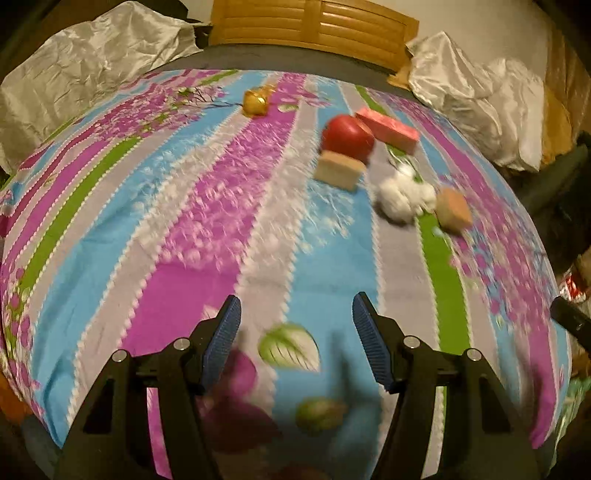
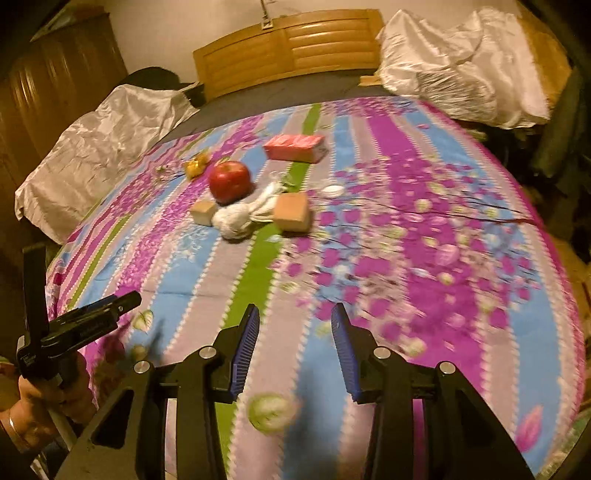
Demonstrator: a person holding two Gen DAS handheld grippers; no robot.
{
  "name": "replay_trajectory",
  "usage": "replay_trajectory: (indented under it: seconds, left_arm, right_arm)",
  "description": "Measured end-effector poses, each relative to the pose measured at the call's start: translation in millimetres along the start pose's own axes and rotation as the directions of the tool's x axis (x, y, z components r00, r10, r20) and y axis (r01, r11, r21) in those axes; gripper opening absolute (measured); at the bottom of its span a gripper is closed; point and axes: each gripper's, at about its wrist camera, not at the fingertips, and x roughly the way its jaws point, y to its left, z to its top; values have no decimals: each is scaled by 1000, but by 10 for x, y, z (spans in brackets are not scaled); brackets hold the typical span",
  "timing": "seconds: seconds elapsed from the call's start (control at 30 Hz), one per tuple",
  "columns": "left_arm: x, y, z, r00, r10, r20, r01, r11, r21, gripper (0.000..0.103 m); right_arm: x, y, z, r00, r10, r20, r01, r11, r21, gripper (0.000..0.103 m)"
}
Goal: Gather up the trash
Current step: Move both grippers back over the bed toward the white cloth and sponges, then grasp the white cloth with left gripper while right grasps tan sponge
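Note:
On a striped floral bedsheet point(image 1: 184, 229) point(image 2: 406, 240) lies a cluster of things: a red apple point(image 1: 348, 137) point(image 2: 229, 181), a pink packet point(image 1: 388, 129) point(image 2: 295, 147), a crumpled white tissue point(image 1: 404, 194) point(image 2: 240, 218), two tan blocks point(image 1: 338, 170) point(image 2: 291, 212) and a gold crumpled wrapper point(image 1: 255, 101) point(image 2: 196, 164). My left gripper point(image 1: 295, 332) hovers open over the near part of the sheet with nothing between its fingers. My right gripper point(image 2: 293, 343) is also open and empty, well short of the cluster. The left gripper point(image 2: 92, 317) shows at the right wrist view's left edge.
A wooden headboard point(image 1: 314, 26) point(image 2: 288, 44) stands at the far end. White satin bundles point(image 1: 85, 70) point(image 2: 461, 62) lie at both far corners. A dark wardrobe point(image 2: 55, 81) stands to the left. A hand point(image 2: 33, 406) holds the left gripper's handle.

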Motion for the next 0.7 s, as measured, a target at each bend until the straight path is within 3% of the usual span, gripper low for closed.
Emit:
replay_trajectory:
  seconds: [0.07, 0.2, 0.43, 0.7]
  left_arm:
    - [73, 41, 129, 1000, -9, 5, 9, 1000, -7, 60]
    - [240, 53, 529, 998, -50, 41, 51, 998, -36, 60]
    - [651, -207, 1069, 989, -120, 83, 118, 993, 21, 67]
    - [784, -251, 1122, 991, -95, 95, 91, 995, 51, 67]
  right_arm:
    - [174, 73, 121, 1000, 10, 4, -10, 1000, -12, 45]
    - [477, 137, 387, 999, -26, 43, 27, 999, -34, 68]
    - [1096, 184, 759, 992, -121, 24, 123, 988, -91, 68]
    - [1482, 20, 919, 992, -119, -27, 118, 991, -61, 67]
